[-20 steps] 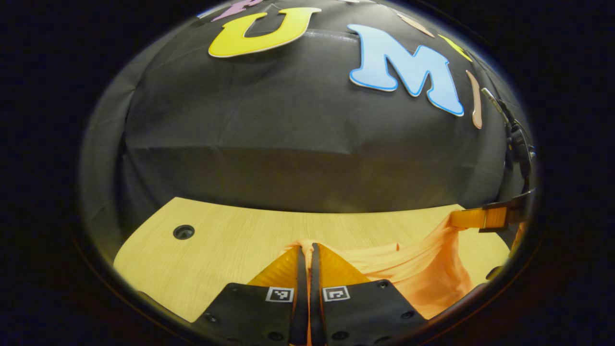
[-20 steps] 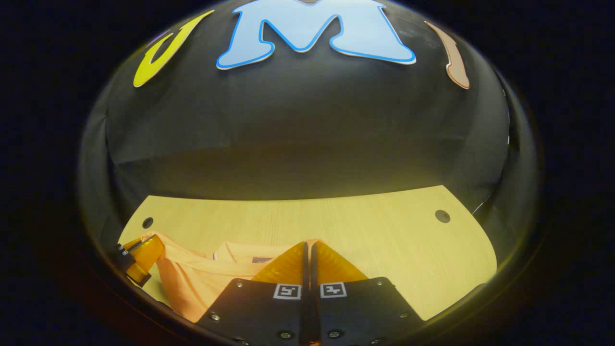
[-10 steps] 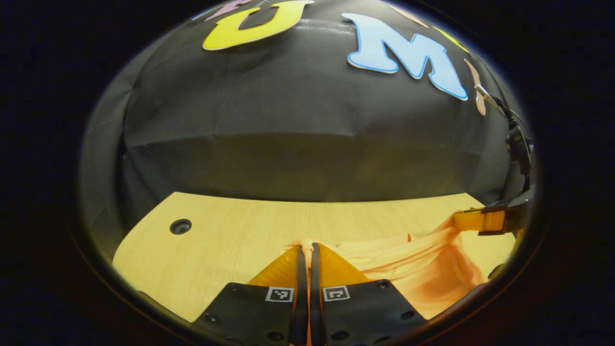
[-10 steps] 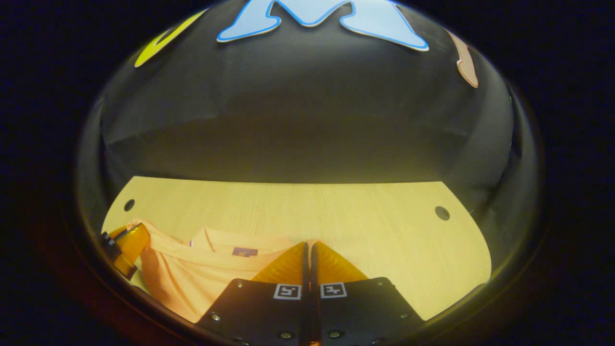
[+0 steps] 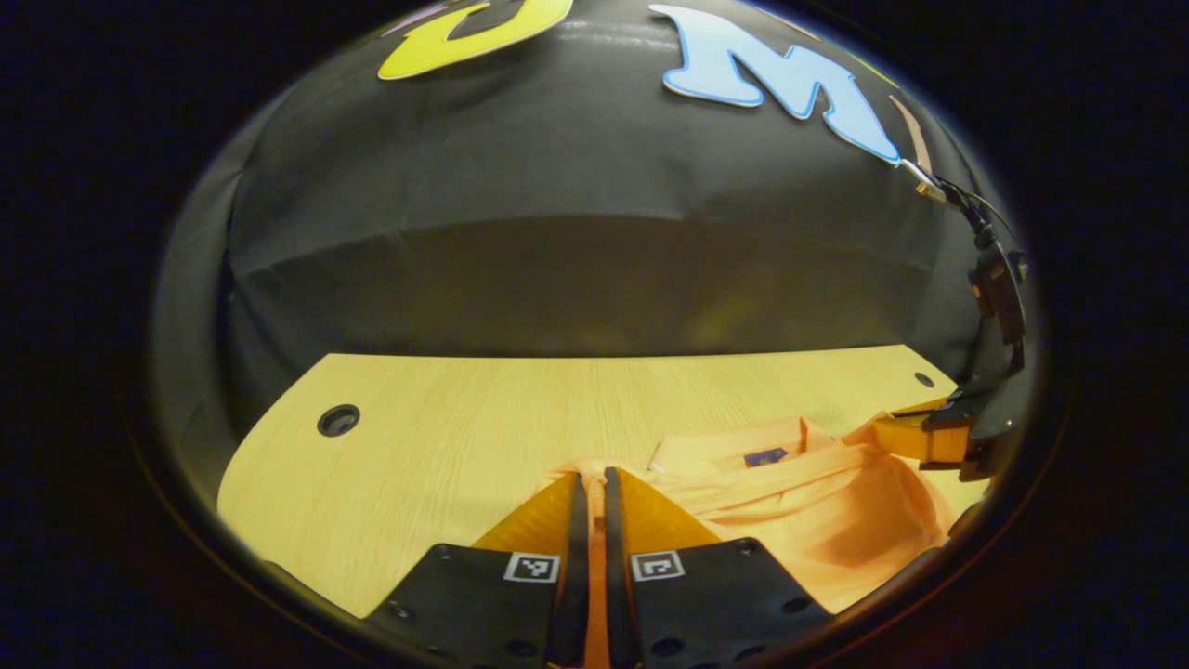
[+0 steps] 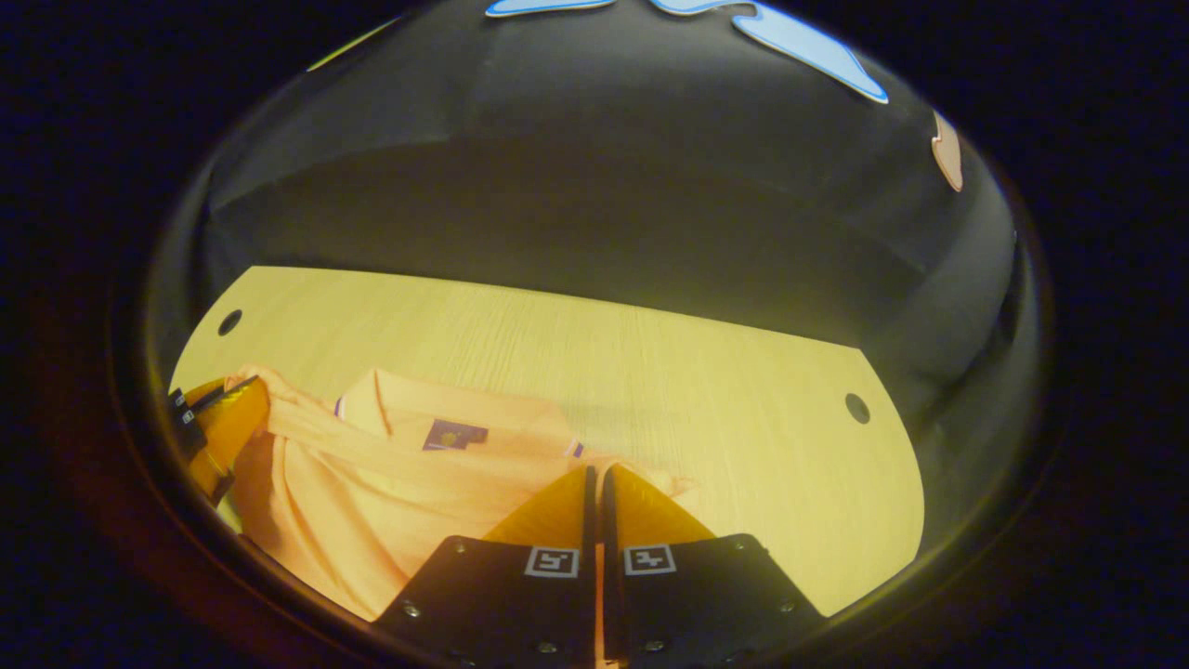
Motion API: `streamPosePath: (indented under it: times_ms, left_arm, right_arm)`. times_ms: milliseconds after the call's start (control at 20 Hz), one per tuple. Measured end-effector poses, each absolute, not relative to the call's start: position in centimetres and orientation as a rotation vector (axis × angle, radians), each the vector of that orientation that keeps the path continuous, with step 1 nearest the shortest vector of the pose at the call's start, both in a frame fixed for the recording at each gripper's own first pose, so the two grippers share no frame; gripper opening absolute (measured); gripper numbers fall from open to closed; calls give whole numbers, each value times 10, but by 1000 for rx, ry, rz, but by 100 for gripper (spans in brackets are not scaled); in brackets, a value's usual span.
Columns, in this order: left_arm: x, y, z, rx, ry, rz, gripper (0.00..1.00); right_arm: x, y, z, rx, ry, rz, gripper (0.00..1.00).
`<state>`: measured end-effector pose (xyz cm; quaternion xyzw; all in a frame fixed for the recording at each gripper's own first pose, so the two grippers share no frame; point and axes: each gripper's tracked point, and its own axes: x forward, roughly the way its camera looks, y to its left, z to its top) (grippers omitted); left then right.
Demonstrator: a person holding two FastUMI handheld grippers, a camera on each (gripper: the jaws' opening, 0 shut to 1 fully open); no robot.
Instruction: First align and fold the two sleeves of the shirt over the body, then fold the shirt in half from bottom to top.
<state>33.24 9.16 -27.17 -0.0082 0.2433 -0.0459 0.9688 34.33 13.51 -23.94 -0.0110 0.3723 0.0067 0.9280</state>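
Orange cloth shirt (image 6: 372,483) draped over pale wooden table (image 6: 706,390), collar facing the wall | left gripper (image 5: 592,492) clamped on one shirt edge, cloth between its fingers | right gripper (image 6: 594,483) clamped on the other edge | fabric hangs between them

Premises: a recording booth, not a lived-in room. A black cloth wall (image 5: 576,242) closes off the far side directly behind a light wood-grain table (image 5: 446,427), creased and hung like a backdrop. The table has round cable holes (image 5: 338,420) near its far corners (image 6: 856,407), as on office furniture. Lighting is dim and yellowish, falling on the table alone.
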Motion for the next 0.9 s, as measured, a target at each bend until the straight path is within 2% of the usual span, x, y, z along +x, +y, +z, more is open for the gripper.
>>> streamPosePath:
  times_ms: [100,150,200,250,300,350,450,500,600,650,800,900]
  left_arm:
    - [328,91,-274,-15,512,-109,19]
    - [324,90,-275,-15,522,-118,23]
    - [322,91,-273,-19,526,-122,27]
    - [319,93,-272,-26,532,-118,39]
    - [315,93,-269,-40,534,-118,43]
    - [311,94,-264,-52,531,-115,54]
    - [305,96,-252,-59,515,-112,63]
    - [301,97,-246,-53,508,-111,64]
    - [290,97,-235,-40,494,-114,76]
    - [284,96,-229,-37,486,-119,79]
    - [265,95,-215,-29,467,-117,74]
    - [251,93,-205,-34,454,-108,77]
  right_arm:
    - [339,136,-233,-34,756,20,11]
    - [336,135,-228,-48,746,20,30]
    - [332,135,-222,-53,736,22,31]
    - [329,138,-217,-46,725,30,40]
    - [325,139,-211,-37,715,33,45]
    - [322,139,-204,-31,701,33,51]
    - [314,138,-189,-33,673,35,51]
    - [310,137,-181,-35,657,35,51]
    - [301,135,-163,-33,615,38,51]
    - [294,134,-154,-30,595,41,51]
    - [276,132,-132,-26,543,52,52]
    - [261,130,-119,-24,510,62,51]
